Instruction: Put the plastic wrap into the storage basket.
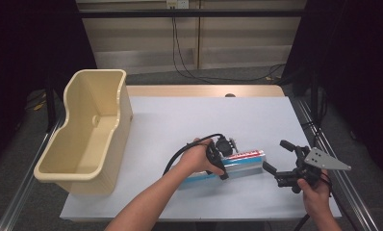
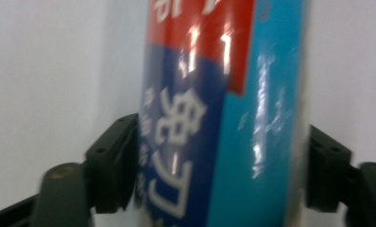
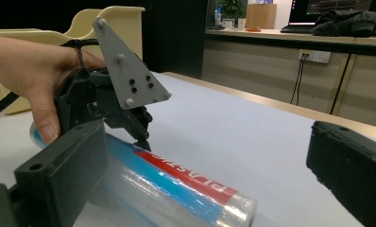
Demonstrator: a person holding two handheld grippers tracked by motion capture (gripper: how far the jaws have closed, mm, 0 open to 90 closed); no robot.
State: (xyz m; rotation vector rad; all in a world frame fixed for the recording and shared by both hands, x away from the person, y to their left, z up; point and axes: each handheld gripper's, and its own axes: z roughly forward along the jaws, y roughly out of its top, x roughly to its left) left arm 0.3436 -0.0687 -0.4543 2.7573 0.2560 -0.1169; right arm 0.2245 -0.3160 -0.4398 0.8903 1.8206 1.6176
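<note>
Glossy film over a long roll (image 1: 242,161), printed blue, cyan and red, lying flat at lower centre of the high view on a matte pale table (image 1: 189,120). Clamped across its middle by the left gripper (image 1: 223,163), black jaws pressed to both sides in the left gripper view. Right gripper (image 1: 275,159) just right of the roll's end, jaws spread wide, holding nothing. Smooth cream plastic bin (image 1: 91,132), rounded rim, at left.
</note>
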